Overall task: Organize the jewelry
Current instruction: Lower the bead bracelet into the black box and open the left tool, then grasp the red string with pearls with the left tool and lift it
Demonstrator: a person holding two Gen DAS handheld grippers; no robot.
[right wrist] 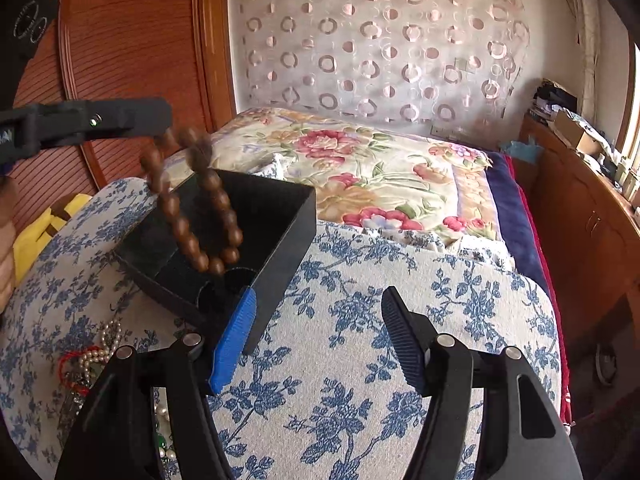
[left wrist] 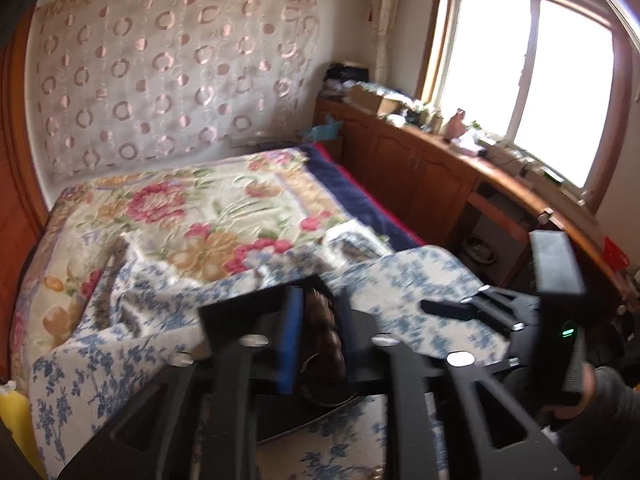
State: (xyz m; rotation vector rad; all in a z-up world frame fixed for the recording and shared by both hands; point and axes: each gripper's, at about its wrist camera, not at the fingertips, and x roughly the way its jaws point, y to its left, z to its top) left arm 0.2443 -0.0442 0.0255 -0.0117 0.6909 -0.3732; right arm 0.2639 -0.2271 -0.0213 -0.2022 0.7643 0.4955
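Through the right wrist camera I see the left gripper point(right wrist: 166, 118) reaching in from the upper left with the wooden bead bracelet point(right wrist: 192, 216) dangling as a loop from its tip, directly above the open black box point(right wrist: 288, 216). In its own view the tongs stand narrow and brown beads fill the gap between the blue pad and the black one, but the blur does not let me tell whether the pads actually pinch them. The right gripper point(right wrist: 320, 294) is spread wide with nothing between its fingers; its blue pad sits against the near corner of the box. The box rests on a blue floral cloth point(right wrist: 360, 360), and to its left lies a tangle of pearl strands point(right wrist: 106, 344) and a red cord point(right wrist: 64, 360). Beyond is a flowered bedspread point(right wrist: 380, 168). The only candidate for writing is a red sticker point(left wrist: 614, 254) on the wooden ledge under the window, too blurred for me to read
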